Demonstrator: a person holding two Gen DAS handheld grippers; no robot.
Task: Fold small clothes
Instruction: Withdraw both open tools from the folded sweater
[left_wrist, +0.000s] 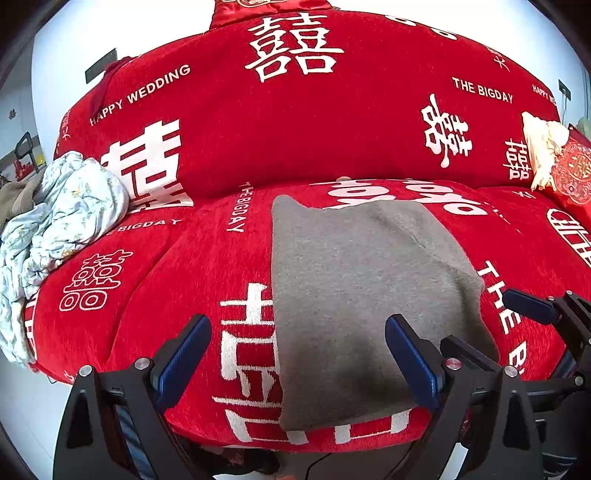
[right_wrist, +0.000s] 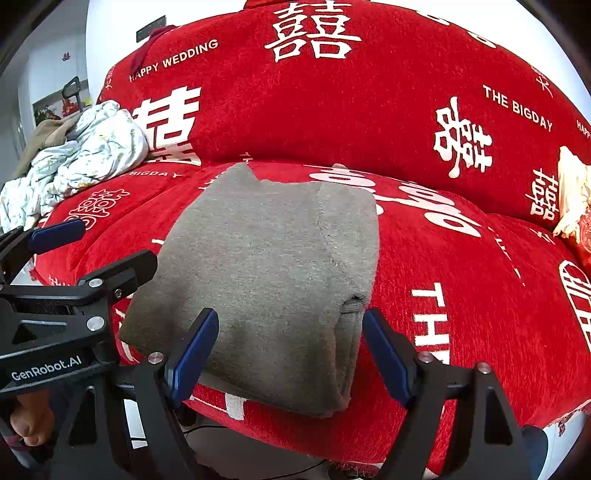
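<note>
A folded grey cloth (left_wrist: 362, 295) lay on the red sofa (left_wrist: 155, 295) seat, at its front edge. The left gripper (left_wrist: 297, 354) and right gripper (right_wrist: 290, 350) hovered near that edge, fingers spread, gripping nothing. A floral bundle (left_wrist: 62, 221) sat at the sofa's left end.

1. Ahead of your grippers: a sofa (left_wrist: 207, 266) under a red cover printed with white characters and "THE BIGDAY".
2. On its seat cushion, directly before your right gripper (right_wrist: 290, 350): a folded grey garment (right_wrist: 273, 266), its near edge reaching the cushion's front.
3. Far to your left: a crumpled pale floral cloth (left_wrist: 62, 221).
4. Far to your right: a cream item (left_wrist: 541, 147) against the backrest.
</note>
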